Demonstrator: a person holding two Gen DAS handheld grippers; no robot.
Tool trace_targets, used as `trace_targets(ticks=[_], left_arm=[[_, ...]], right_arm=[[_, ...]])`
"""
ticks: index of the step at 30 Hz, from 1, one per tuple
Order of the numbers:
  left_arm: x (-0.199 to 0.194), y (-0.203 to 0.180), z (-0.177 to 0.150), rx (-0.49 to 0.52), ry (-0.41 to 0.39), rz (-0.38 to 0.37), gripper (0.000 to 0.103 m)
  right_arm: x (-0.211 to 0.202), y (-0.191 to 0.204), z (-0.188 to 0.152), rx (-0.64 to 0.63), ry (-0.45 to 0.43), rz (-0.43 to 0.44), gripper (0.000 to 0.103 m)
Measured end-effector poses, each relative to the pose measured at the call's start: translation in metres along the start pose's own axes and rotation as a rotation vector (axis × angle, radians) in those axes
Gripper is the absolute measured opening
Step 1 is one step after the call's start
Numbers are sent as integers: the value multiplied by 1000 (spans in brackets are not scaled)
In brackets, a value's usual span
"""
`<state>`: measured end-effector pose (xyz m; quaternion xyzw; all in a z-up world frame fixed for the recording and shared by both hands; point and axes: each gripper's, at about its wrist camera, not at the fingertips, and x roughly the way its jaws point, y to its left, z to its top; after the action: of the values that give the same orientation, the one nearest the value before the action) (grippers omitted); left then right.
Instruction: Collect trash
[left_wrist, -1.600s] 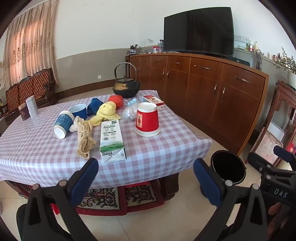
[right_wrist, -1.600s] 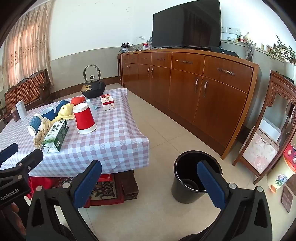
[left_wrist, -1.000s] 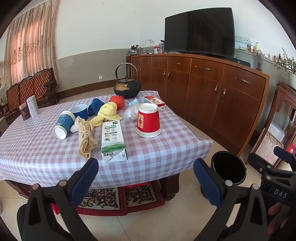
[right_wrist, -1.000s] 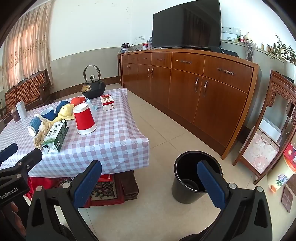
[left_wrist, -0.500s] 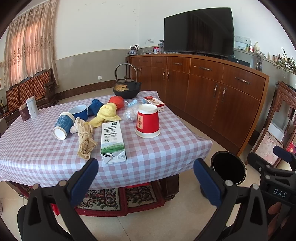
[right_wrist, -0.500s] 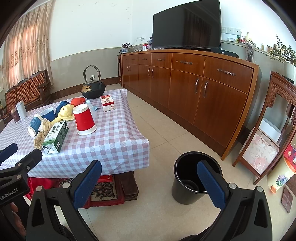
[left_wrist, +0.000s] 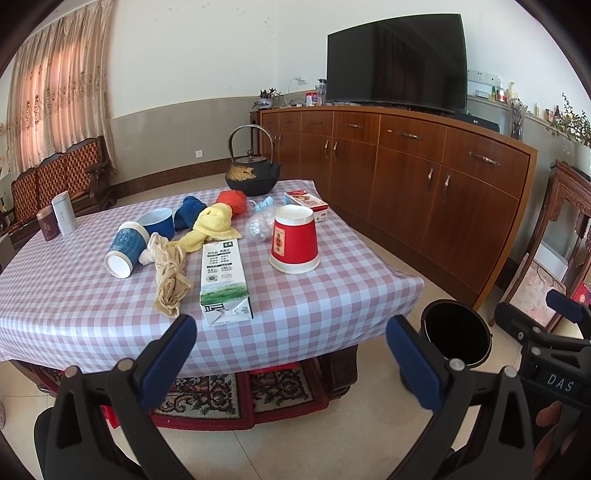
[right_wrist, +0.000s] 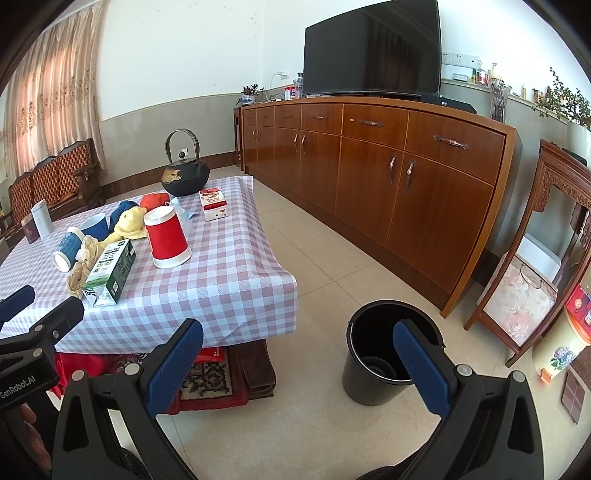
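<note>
Several bits of trash lie on the checked table (left_wrist: 332, 295): a tipped blue paper cup (left_wrist: 123, 249), a limp tan rag (left_wrist: 170, 275), a light, crushable milk carton (left_wrist: 223, 282) best pinched across its narrow sides, and an upturned red cup (left_wrist: 294, 239). Both the left gripper (left_wrist: 288, 345) and right gripper (right_wrist: 297, 350) gape wide, empty, beside the black bin (right_wrist: 384, 363).

tablecloth (left_wrist: 332, 295): glossy checked plastic | cabinet (left_wrist: 461, 192): polished wood | bin (right_wrist: 369, 384): black plastic | kettle (left_wrist: 253, 179): matt iron

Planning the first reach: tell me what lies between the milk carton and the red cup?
Bare checked tablecloth separates milk carton from red cup, clearest in the left wrist view.
</note>
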<state>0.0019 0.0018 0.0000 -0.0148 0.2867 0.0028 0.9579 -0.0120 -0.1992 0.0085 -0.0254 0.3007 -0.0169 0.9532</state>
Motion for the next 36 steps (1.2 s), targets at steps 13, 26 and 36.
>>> trace_targets(ticks=[13, 26, 36], left_arm=[[0, 1, -2, -2, 1, 7, 103], [0, 1, -2, -2, 3, 8, 103], [-1, 2, -3, -2, 4, 6, 103]], right_arm=[[-1, -2, -2, 0, -3, -4, 103], [-2, -4, -3, 1, -3, -11, 103], [-1, -4, -4, -2, 0, -17, 103]])
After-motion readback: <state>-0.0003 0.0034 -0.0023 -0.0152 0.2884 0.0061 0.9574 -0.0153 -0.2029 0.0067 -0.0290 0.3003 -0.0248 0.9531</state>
